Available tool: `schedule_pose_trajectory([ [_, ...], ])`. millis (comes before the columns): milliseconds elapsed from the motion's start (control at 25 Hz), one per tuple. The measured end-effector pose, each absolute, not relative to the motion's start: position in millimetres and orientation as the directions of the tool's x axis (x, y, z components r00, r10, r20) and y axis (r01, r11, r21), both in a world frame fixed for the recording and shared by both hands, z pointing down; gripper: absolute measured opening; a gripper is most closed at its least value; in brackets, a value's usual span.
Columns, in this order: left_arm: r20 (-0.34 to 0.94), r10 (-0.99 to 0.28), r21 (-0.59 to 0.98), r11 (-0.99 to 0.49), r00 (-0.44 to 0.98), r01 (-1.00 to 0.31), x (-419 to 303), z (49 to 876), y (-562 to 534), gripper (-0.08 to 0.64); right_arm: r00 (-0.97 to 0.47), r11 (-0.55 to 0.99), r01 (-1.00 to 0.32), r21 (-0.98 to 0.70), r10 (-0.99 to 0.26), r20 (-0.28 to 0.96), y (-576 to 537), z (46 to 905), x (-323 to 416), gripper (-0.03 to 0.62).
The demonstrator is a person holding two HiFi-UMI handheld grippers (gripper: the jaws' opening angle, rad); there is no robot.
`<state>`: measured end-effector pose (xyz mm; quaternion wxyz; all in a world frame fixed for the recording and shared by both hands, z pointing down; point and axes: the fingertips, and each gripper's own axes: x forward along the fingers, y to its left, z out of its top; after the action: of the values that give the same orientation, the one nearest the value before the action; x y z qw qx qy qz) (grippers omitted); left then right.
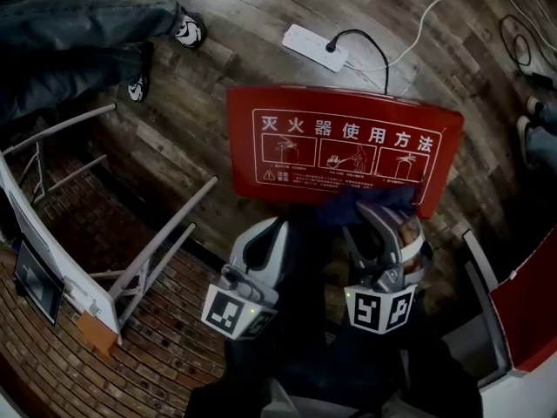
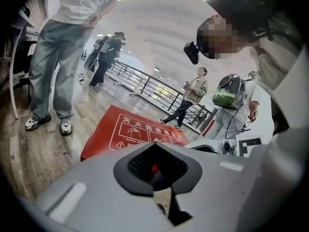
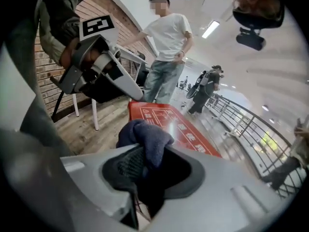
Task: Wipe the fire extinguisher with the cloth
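While the right hand-held gripper is clamping a bunched dark blue cloth between its jaws, it is hanging at the near edge of the red fire extinguisher box, which is lying on the wooden floor. The left hand-held gripper is standing just beside it, jaws narrowly apart and holding nothing. To wipe well, the grip should probably be staying firm while the loose fold is pressing flat on the lid and travelling in long strokes. The extinguisher itself is not showing, and the grippers are hiding whether the cloth is touching the lid.
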<state>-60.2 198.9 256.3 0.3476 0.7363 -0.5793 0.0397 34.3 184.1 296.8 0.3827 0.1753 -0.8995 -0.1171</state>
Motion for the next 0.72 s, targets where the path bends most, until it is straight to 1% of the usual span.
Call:
schedule_pose_trajectory([
  [160, 0.460, -0.820, 0.465, -0.103, 0.340, -0.879, -62.8, 258.1, 200.7, 0.005, -0.571, 0.866, -0.313, 0.389, -0.499, 0.652, 187.7, 298.3, 95.0, 0.109],
  [320, 0.437, -0.827, 0.474, -0.121, 0.353, -0.872, -65.1, 259.2, 197.6, 0.005, -0.528, 0.849, -0.379, 0.368, -0.525, 0.668, 203.6, 304.0, 111.3, 0.109],
  [480, 0.436, -0.821, 0.485, -0.131, 0.369, -0.865, -69.4, 263.9, 198.7, 0.005, -0.480, 0.834, -0.458, 0.308, -0.524, 0.703, 220.6, 328.2, 98.4, 0.109],
  [600, 0.440, -0.817, 0.485, -0.132, 0.371, -0.865, -77.4, 266.9, 198.2, 0.005, -0.490, 0.816, -0.493, 0.300, -0.546, 0.680, 221.7, 345.4, 66.7, 0.109],
  [720, 0.455, -0.804, 0.480, -0.140, 0.382, -0.866, -85.7, 271.4, 199.8, 0.005, -0.498, 0.784, -0.565, 0.258, -0.573, 0.651, 218.8, 357.6, 37.5, 0.109],
])
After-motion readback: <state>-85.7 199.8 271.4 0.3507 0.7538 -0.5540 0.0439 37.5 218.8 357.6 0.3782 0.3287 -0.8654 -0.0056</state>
